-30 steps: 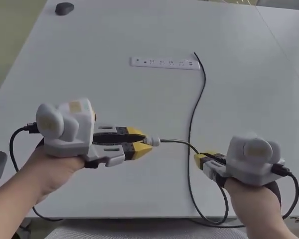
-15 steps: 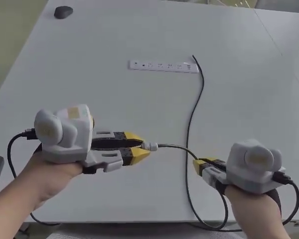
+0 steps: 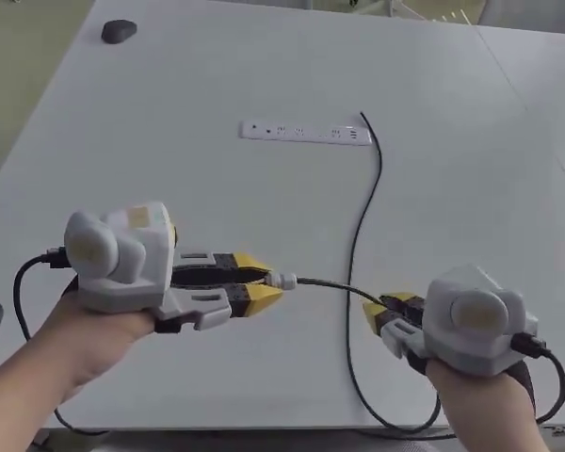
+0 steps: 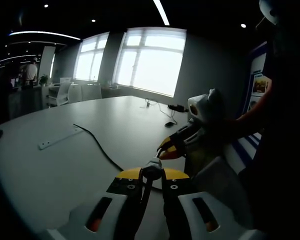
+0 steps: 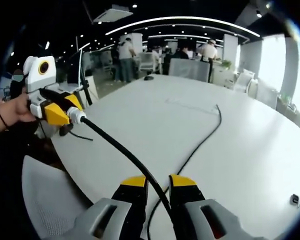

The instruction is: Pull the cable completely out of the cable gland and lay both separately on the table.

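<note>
**Pulling the cable, gland not yet free**

Head view: I am holding the left hand-held gripper level above the worktop, its jaws closing on the white gland at their tips. The black cable is coming out of the gland and running in a shallow sag to the right hand-held gripper, which is clamping it a little way along. I am keeping both in the air near the front edge, well apart from the strip, so I have room to draw my hands apart. Another black run is lying on the worktop from beside the strip toward me; I cannot tell whether it is the same cable.

Left gripper view: the gland is sitting pinched between my jaw tips, pointing at the right hand-held gripper close ahead. Something dark is running back between the jaws, but I cannot tell what it is.

Right gripper view: the cable is passing between my two yellow jaws, which are gripping it, and reaching up to the gland in the left hand-held gripper. I am gripping away from the gland so the pull runs straight along the cable.

As I judge it, I am midway through the pull: the cable is in the gland, and neither piece is lying on the worktop yet.
</note>
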### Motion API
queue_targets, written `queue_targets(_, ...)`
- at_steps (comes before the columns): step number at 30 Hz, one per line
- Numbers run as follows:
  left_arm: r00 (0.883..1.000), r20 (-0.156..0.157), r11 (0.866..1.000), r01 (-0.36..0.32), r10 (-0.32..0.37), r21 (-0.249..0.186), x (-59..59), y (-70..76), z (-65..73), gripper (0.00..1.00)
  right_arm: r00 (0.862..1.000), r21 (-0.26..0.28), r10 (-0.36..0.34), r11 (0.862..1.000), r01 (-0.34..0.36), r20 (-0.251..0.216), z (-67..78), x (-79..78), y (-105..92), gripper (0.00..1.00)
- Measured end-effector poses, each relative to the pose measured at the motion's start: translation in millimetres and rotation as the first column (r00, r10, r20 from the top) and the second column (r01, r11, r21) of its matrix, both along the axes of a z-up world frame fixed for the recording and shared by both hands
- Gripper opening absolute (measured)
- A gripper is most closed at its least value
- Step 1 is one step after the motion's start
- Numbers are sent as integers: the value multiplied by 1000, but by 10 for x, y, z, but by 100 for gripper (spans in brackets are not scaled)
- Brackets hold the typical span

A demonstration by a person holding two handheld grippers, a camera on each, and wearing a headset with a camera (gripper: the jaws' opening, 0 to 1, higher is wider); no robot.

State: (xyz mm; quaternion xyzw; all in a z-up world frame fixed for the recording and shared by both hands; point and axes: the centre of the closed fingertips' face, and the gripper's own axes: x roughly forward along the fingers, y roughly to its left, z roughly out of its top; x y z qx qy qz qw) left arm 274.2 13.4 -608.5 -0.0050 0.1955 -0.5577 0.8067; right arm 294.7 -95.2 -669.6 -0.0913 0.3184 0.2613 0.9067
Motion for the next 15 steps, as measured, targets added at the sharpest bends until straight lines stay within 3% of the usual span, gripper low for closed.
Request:
queue_targets(1, 1000, 2, 1000, -1, 1, 0, 0, -6, 2, 15, 998, -58, 52, 997, -50, 31, 47, -4, 33, 14)
queue_targets(2, 1000, -1, 1000, -1, 1, -1, -1, -9, 1, 15, 996, -83, 76, 994, -72, 42, 61, -10, 47, 14)
queue_targets(3, 1000, -2, 1000, -1, 1, -1, -3, -15, 1, 15, 988, -142, 137, 982, -125, 73, 112, -25, 102, 15)
queue_targets(4, 1000, -2, 1000, -1, 1, -1, -4, -18, 0, 15, 980, -168, 174, 973, -157, 96, 161, -44, 161, 16)
queue_targets(9, 1000, -2, 1000, -3, 3, 4, -8, -31, -12, 15, 957, -213, 266, 948, -237, 116, 266, -127, 367, 17)
queue_targets(15, 1000, -7, 1000, -9, 9, 6, -10, -52, -22, 15, 916, -277, 365, 909, -312, 165, 419, -174, 599, 16)
